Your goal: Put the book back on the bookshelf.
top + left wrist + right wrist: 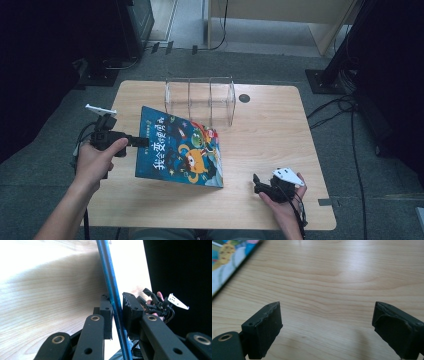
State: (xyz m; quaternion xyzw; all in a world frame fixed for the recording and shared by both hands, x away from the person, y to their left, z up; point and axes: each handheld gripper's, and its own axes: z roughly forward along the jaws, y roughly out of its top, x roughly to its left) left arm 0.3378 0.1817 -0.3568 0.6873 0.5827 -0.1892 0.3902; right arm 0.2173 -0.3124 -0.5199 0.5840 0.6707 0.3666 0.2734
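A blue picture book [180,150] with cartoon figures on its cover is tilted up on the wooden table [270,135], its left edge raised and its lower right corner resting on the wood. My left gripper [141,141] is shut on that left edge. In the left gripper view the thin blue book edge [113,295] runs between the two jaws. My right gripper [256,182] rests low near the table's front right, open and empty. The right gripper view shows its fingers [263,331] wide apart over bare wood, with a corner of the book [227,260] at upper left.
A clear acrylic rack [200,100] with several slots stands at the back middle of the table. A small dark round hole [244,98] lies to its right. Dark stands and cables [345,107] border the table on the floor.
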